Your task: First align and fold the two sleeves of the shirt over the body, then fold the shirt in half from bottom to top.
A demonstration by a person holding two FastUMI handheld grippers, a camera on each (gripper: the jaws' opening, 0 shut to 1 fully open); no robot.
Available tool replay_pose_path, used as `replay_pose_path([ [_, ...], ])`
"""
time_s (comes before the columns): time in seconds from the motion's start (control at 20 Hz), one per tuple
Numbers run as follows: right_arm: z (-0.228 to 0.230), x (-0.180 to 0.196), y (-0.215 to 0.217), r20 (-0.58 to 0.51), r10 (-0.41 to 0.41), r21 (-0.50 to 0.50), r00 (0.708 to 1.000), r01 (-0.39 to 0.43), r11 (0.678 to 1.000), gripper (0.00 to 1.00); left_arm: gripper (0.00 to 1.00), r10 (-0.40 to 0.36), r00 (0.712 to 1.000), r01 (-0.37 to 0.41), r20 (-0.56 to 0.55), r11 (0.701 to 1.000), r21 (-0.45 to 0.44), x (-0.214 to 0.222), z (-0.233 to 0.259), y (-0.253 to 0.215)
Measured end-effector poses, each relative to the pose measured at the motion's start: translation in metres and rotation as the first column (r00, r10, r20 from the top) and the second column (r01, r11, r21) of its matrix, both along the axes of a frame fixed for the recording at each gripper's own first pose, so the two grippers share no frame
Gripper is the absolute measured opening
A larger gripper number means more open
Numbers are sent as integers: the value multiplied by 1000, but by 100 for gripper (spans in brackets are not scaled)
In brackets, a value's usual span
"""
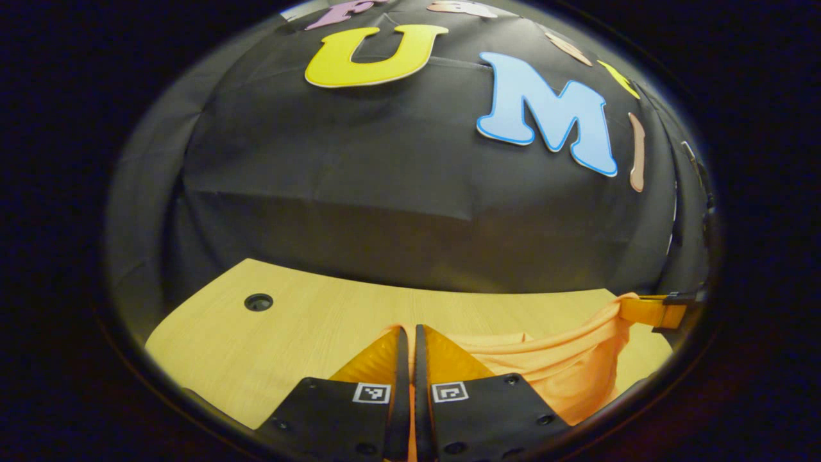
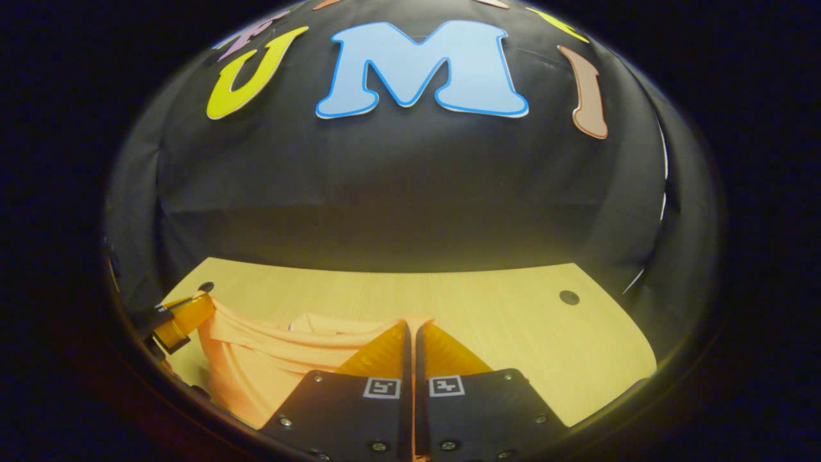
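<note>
An orange shirt (image 1: pixel 564 366) hangs stretched above the wooden table (image 1: pixel 269 346) between my two grippers. In the left gripper view my left gripper (image 1: pixel 410 328) is shut on the shirt's edge, with cloth running right to the right gripper (image 1: pixel 648 311), which pinches the other end. In the right gripper view my right gripper (image 2: pixel 410 324) is shut on the shirt (image 2: pixel 256 366), and the cloth sags left toward the left gripper (image 2: pixel 186 317). A lighter collar part (image 2: pixel 321 324) shows in the folds behind the raised edge.
The wooden table (image 2: pixel 513 333) reaches back to the black cloth wall. It has a round cable hole (image 1: pixel 258 301) at its far left and another hole (image 2: pixel 569 297) at its far right.
</note>
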State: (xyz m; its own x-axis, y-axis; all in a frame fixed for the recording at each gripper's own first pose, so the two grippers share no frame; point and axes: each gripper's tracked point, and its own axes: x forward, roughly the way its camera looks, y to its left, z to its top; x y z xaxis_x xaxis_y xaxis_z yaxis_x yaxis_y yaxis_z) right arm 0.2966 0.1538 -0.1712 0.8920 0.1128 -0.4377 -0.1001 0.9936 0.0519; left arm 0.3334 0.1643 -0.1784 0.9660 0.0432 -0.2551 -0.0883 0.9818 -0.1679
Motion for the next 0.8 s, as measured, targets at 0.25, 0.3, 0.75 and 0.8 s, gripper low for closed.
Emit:
replay_pose_path([
  [0.25,-33,15,8,-64,4,-45,998,-7,999,2,9,-31,999,33,-41,998,46,16,-30,-2],
  [0.3,-38,16,9,-78,1,-46,997,-4,999,2,9,-36,998,39,-52,998,52,18,-35,-2],
  [0.75,-60,11,10,-150,9,-66,989,-20,998,6,14,-74,991,82,-113,994,66,16,-48,-15],
  [0.8,-59,9,10,-154,13,-68,988,-23,997,7,15,-82,989,90,-122,994,65,15,-47,-18],
])
